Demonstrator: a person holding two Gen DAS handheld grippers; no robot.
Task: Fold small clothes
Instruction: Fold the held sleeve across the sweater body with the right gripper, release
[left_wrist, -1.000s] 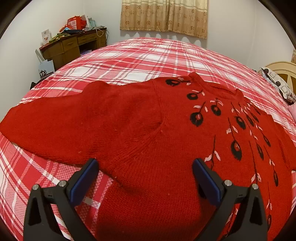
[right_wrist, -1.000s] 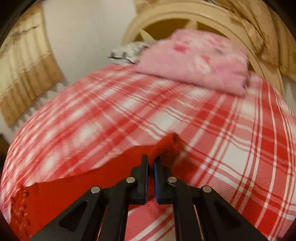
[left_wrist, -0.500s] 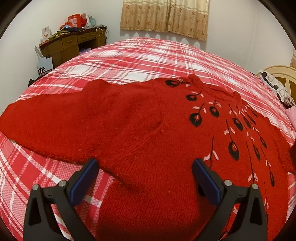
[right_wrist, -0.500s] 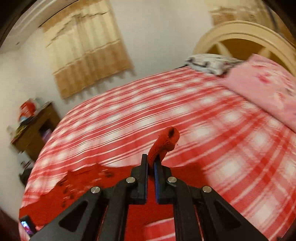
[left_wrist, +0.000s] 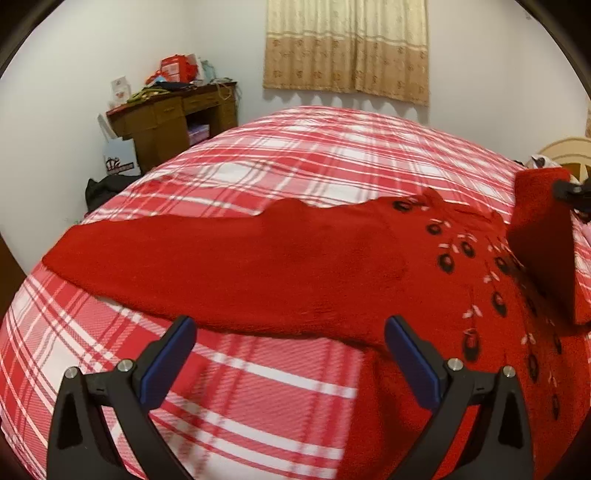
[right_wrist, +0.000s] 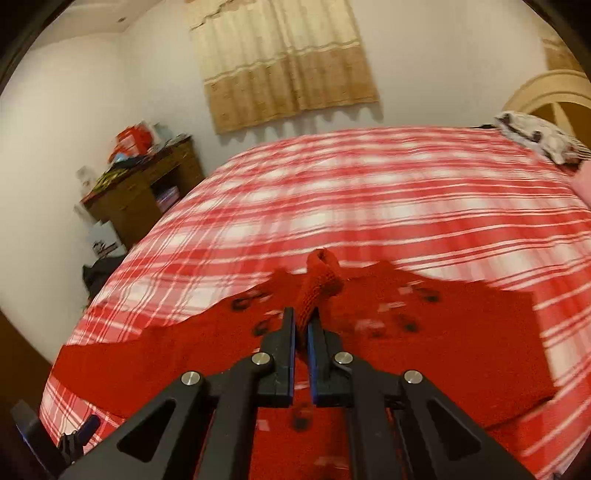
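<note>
A red knit sweater (left_wrist: 295, 258) with black and white flower motifs lies flat on the plaid bed; it also shows in the right wrist view (right_wrist: 443, 332). Its left sleeve (left_wrist: 155, 254) stretches out to the left. My left gripper (left_wrist: 290, 350) is open and empty, low over the sweater's lower edge near the left armpit. My right gripper (right_wrist: 301, 325) is shut on the right sleeve's cuff (right_wrist: 320, 280) and holds it lifted over the sweater's chest. In the left wrist view the raised sleeve (left_wrist: 543, 251) hangs at the right edge.
The red and white plaid bedspread (left_wrist: 332, 155) covers the bed. A wooden desk (left_wrist: 173, 118) with clutter stands at the far left by the wall. A curtain (left_wrist: 347, 48) hangs behind. A patterned pillow (right_wrist: 535, 136) and the headboard (right_wrist: 554, 92) are at the right.
My right gripper has carried the sleeve cuff up and leftward over the sweater's body. My left gripper has pulled back and to the left, toward the sweater's lower edge, still open.
</note>
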